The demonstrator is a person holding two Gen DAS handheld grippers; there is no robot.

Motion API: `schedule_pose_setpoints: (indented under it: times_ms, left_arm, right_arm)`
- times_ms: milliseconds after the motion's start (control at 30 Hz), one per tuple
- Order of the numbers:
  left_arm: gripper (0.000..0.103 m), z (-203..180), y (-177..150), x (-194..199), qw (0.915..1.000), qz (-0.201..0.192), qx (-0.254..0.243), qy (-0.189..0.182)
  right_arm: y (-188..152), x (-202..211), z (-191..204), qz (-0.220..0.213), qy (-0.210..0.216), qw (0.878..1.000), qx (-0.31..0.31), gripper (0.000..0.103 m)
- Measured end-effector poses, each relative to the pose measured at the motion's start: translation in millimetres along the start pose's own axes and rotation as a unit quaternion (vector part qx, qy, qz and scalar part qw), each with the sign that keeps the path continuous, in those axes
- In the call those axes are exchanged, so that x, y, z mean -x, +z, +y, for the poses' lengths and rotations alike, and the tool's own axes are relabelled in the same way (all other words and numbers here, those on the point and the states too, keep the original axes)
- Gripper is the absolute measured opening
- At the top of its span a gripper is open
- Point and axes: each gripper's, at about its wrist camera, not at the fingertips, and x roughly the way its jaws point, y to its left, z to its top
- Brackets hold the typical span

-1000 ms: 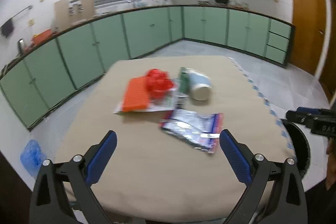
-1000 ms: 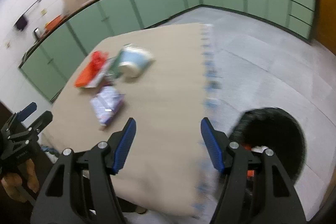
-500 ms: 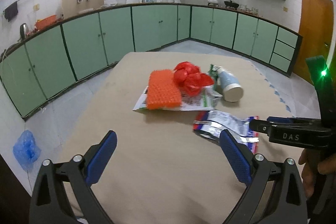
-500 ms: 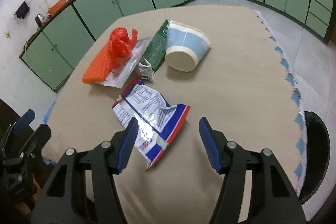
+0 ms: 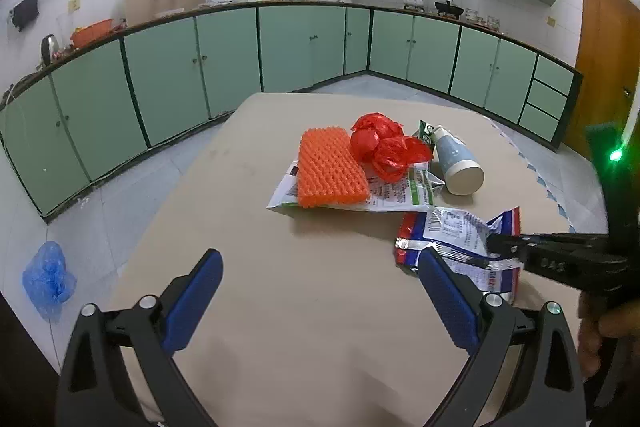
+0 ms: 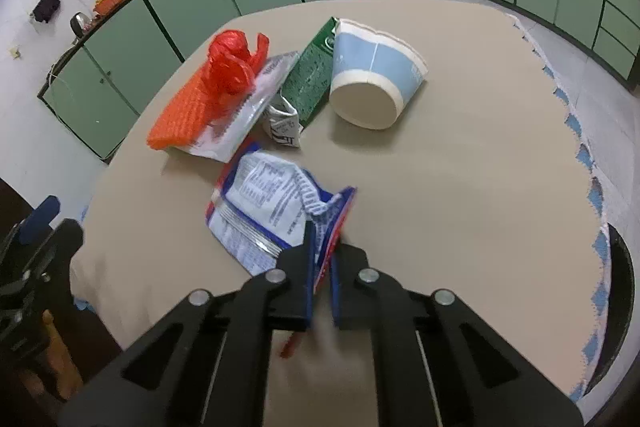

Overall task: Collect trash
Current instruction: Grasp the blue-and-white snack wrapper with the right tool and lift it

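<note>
While the right gripper (image 6: 320, 259) has its jaws pinched on the near edge of the blue-and-red foil wrapper (image 6: 264, 215), lower centre of the right wrist view, the pickup step is in hand. Left gripper (image 5: 320, 299): jaws wide, empty, over bare desk (image 5: 260, 307). Remaining: paper cup (image 6: 376, 83), red bag (image 6: 232, 67), orange sponge (image 5: 332, 167). Next, as judged: lift wrapper, carry to black bin (image 6: 622, 307), right edge.
</note>
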Motion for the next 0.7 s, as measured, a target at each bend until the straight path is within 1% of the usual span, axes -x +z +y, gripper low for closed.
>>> schedule_pose_setpoints:
  times_ms: [200,367,567,700]
  left_arm:
    - [0.096,-15.1,9.4,4.7,0.9999,-0.010,-0.012,-0.008]
    - [0.096,-33.2,17.9,5.9,0.9995,-0.015,-0.021,-0.016]
    - [0.096,-54.3,32.4,0.3,0.9987,-0.026,-0.033,-0.028]
    - [0.095,-68.4,45.5,-18.9,0.9983,-0.025,-0.041,-0.033]
  right_arm:
    - [-1.2,41.9,-22.0,-0.023,0.005,1.000,-0.015,0.004]
    - [3.1,64.0,-39.5,-0.043,-0.005,0.999,-0.025,0.004]
    - [11.7,75.8,-64.1,-0.061,-0.020,0.997,-0.041,0.004]
    - [20.0,79.4,-81.7,-0.072,-0.023,0.996,-0.055,0.004]
